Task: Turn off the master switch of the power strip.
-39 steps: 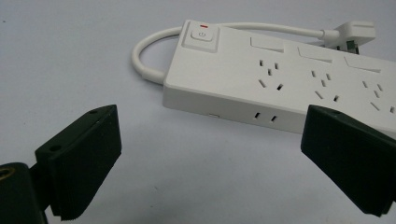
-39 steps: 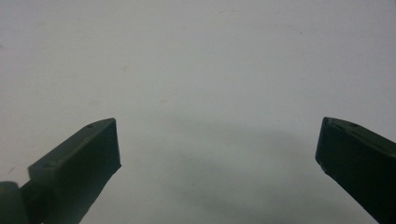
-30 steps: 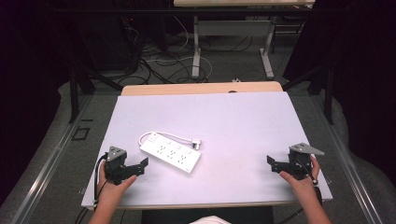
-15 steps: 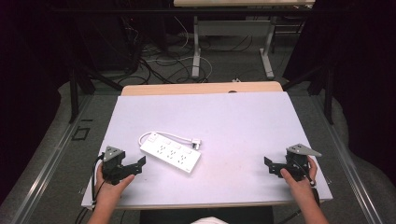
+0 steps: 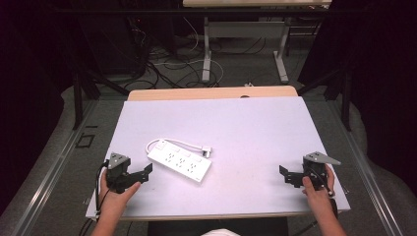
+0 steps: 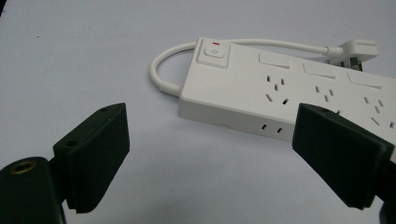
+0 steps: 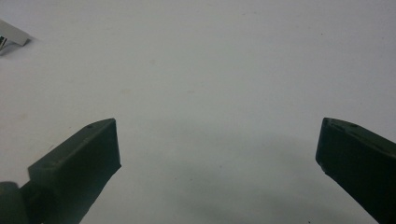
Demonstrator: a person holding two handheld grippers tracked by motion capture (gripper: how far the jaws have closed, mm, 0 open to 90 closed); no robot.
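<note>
A white power strip (image 5: pixel 179 161) lies untouched on the table (image 5: pixel 255 128). The left gripper (image 6: pixel 210 154) points at it, jaws spread; the right gripper (image 5: pixel 290 176), well apart, is also spread and empty. Nothing looks begun.

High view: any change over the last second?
Both hands slid slightly toward the person's edge of the table: the left gripper and the right gripper. Both were open and empty throughout. The power strip, its cable and plug stayed put, untouched.
</note>
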